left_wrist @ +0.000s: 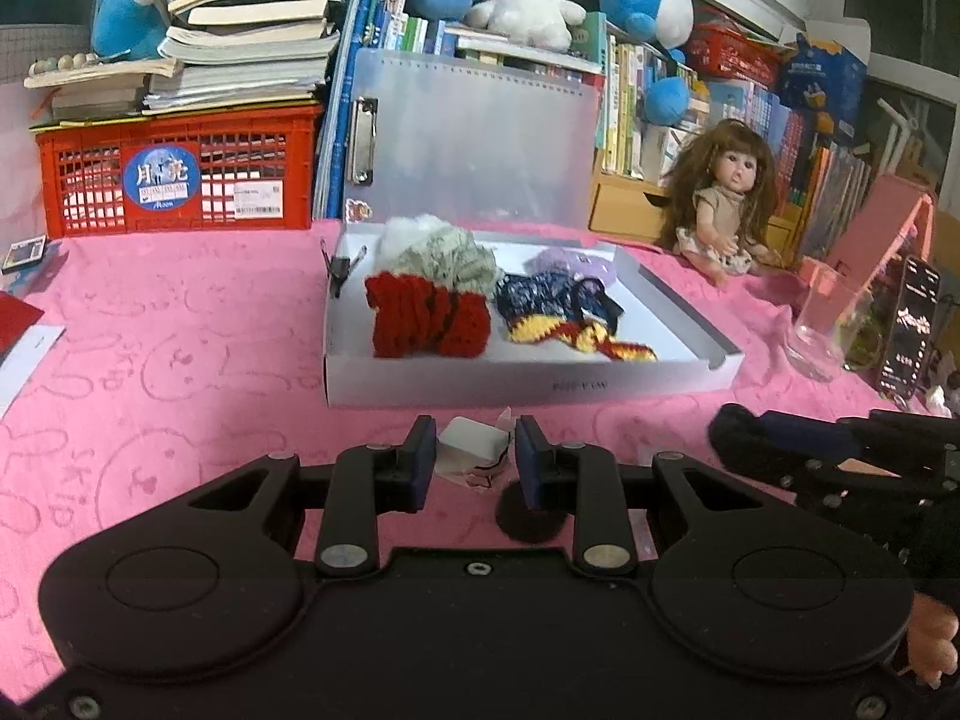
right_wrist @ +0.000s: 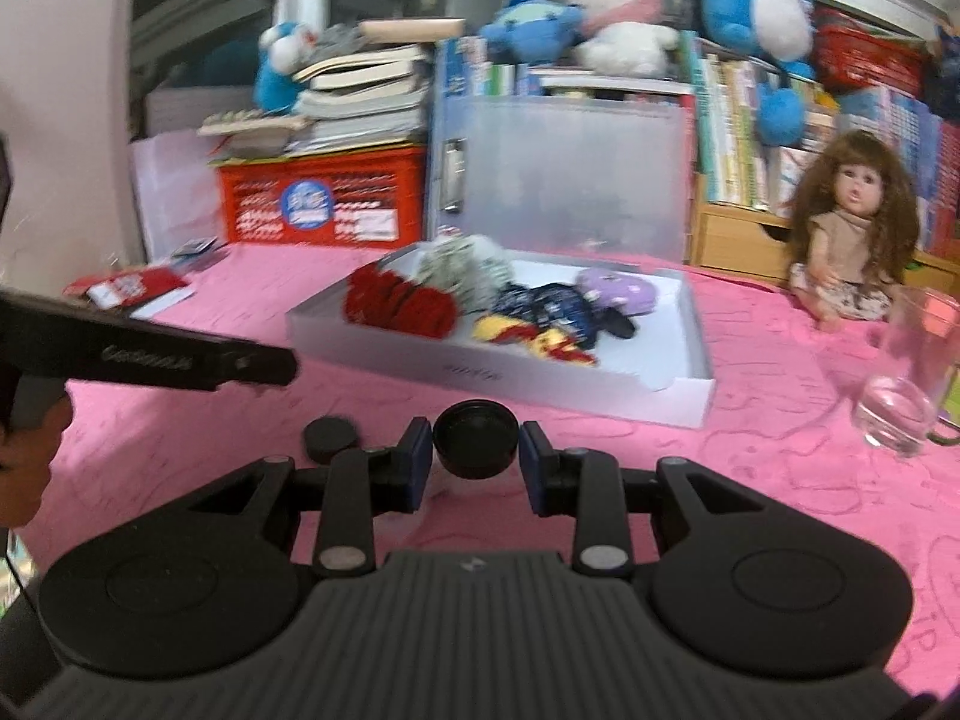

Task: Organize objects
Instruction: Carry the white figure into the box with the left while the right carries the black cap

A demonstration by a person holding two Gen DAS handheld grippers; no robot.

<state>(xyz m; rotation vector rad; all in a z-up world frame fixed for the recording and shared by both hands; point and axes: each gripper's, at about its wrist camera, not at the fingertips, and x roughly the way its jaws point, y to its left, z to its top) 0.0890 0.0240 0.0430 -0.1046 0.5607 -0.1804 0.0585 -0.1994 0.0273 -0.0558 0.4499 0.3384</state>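
Left tool (left_wrist: 471, 459): blue pads closed on a small crumpled white paper-like object (left_wrist: 471, 447), held just above the pink patterned cloth covering the bench (left_wrist: 180, 330); its exact nature is unclear in this view. Right tool (right_wrist: 475, 456): pads gripping a round black cap (right_wrist: 476, 439), raised slightly off the cloth. A second, smaller black disc (right_wrist: 330, 438) lies on the cloth to the left of that tool. Beyond both tools sits an open shallow white box (left_wrist: 528, 384) holding a red knitted piece (left_wrist: 429, 318), a grey-white fluffy bundle (left_wrist: 444, 255), a navy-and-yellow knitted item (left_wrist: 558, 315) and a lilac soft object (left_wrist: 576, 264). A clear drinking glass (left_wrist: 825, 330) stands at right.
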